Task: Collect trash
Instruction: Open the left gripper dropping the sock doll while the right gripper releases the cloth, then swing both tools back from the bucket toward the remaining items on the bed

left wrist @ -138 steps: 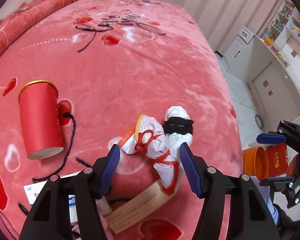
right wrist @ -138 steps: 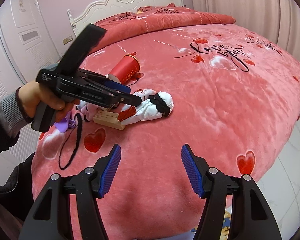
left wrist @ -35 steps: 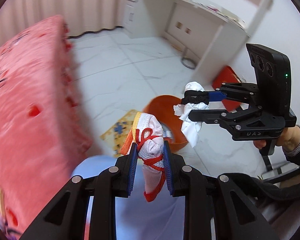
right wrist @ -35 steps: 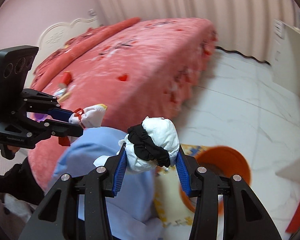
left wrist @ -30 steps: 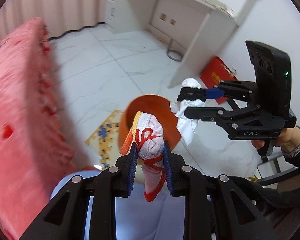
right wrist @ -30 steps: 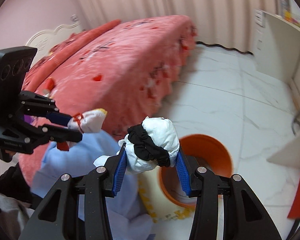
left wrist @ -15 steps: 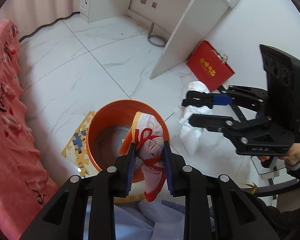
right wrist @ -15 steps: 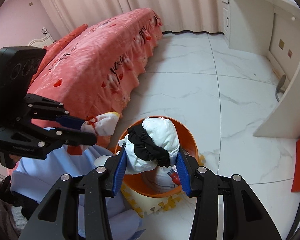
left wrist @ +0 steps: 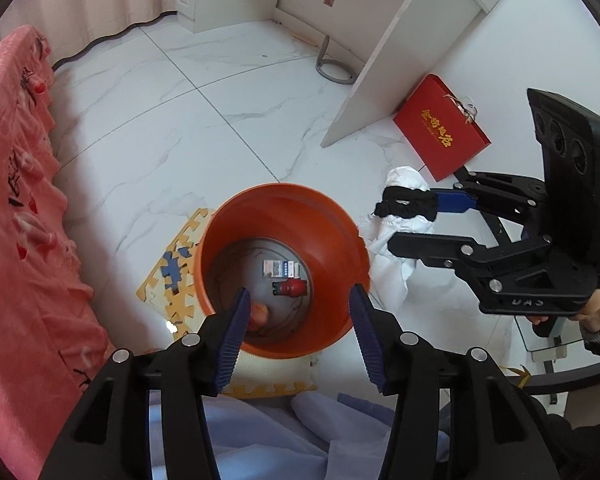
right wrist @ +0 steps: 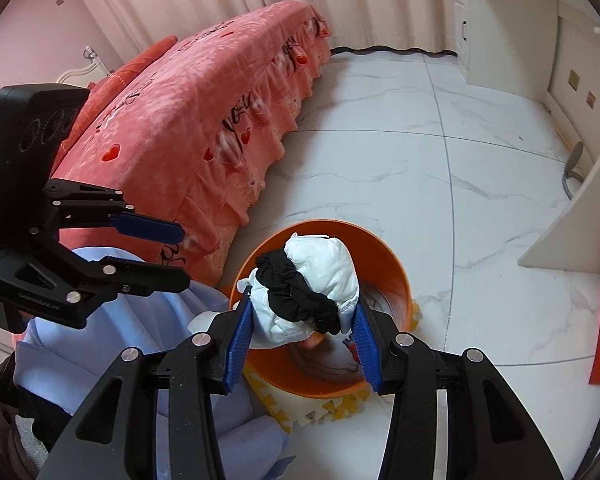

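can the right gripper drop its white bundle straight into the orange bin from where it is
Probably yes. The right gripper holds the white bundle over the orange bin, whose mouth is uncovered. The left gripper, jaws opening and empty, hangs beside it, not between bundle and bin.

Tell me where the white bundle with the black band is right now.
In the right wrist view the white bundle is clamped in the right hand-held gripper, just above the orange bin beside the pink bed.

Orange bin, white bundle black-banded, pink heart-patterned bedspread.
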A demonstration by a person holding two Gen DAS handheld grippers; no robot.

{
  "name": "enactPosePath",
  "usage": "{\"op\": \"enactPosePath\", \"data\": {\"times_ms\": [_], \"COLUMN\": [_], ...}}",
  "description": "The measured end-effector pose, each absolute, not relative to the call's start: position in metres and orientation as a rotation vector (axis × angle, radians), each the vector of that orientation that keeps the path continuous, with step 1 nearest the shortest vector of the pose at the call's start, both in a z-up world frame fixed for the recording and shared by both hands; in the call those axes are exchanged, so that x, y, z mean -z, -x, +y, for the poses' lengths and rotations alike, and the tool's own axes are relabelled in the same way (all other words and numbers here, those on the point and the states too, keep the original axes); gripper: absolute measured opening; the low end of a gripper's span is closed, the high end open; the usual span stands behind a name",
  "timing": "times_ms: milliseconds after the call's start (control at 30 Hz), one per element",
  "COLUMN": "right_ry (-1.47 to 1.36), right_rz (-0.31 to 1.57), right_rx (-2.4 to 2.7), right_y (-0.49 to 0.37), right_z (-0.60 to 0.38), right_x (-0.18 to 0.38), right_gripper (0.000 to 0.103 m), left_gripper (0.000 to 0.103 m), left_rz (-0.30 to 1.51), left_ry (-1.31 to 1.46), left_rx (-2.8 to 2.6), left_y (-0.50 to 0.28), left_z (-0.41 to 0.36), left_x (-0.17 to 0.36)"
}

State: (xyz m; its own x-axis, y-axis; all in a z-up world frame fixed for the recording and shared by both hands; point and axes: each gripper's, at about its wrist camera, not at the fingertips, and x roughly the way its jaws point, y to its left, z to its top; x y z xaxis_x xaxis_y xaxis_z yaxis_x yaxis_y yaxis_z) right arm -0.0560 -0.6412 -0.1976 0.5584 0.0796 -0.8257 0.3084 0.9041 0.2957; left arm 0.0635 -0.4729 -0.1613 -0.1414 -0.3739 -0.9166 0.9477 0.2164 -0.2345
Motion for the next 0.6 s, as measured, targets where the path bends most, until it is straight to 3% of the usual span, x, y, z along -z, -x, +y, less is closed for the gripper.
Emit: {"op": "enactPosePath", "data": {"times_ms": [233,600], "right_ry": [-0.424,-0.42], "right_rz": [0.991,1.012], "right_rx": [0.145,0.155], "right_y": [0.039,0.035], "right_z": [-0.638,-0.635], "right_x": [0.2,0.202], "right_gripper": [0.055,0.055], "left_gripper": [0.053,0.053], "left_rz": [1.19,1.202], "left_ry": [-0.641,-0.625], "left_rx": [1.267,1.25], "left_y": [-0.071,-0.077], "left_z": [-0.464,-0.452], "left_x": [0.161,0.164]}}
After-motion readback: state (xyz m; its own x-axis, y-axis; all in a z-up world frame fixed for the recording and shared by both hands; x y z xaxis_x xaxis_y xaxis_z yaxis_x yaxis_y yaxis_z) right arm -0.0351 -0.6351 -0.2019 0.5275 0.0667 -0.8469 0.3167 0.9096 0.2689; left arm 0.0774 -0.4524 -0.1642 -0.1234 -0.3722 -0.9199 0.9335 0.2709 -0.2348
